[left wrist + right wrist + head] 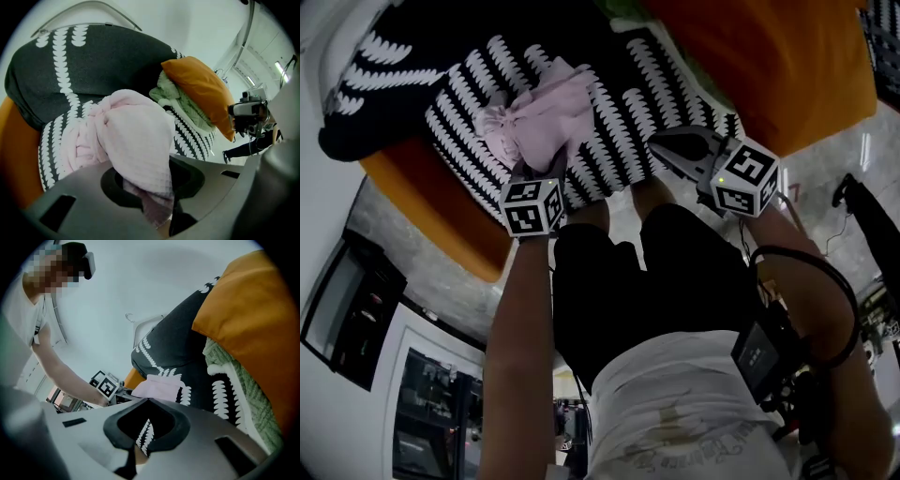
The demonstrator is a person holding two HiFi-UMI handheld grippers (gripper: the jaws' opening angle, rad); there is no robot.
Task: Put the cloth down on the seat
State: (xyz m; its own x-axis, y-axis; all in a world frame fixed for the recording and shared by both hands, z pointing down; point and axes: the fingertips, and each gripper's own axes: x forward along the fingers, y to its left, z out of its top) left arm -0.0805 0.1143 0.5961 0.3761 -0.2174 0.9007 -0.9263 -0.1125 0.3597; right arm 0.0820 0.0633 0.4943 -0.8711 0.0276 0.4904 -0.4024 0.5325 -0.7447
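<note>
Head view: pink cloth (542, 117) covers the left gripper (534, 167) tips, centre left; orange cushion (769, 66) cut by the top edge; forearm (516, 375) runs off the bottom edge.

Left gripper view: cloth's lower end lost in the dark jaw gap, bottom centre; green blanket (185, 103) mostly buried under the cushion; dark equipment (248, 115) at the right edge too small to tell.

Right gripper view: cloth half hidden behind the right gripper (131, 458) body, centre.

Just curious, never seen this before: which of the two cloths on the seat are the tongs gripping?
The pink cloth, pinched in the left tongs; the green cloth lies under the orange cushion.
</note>
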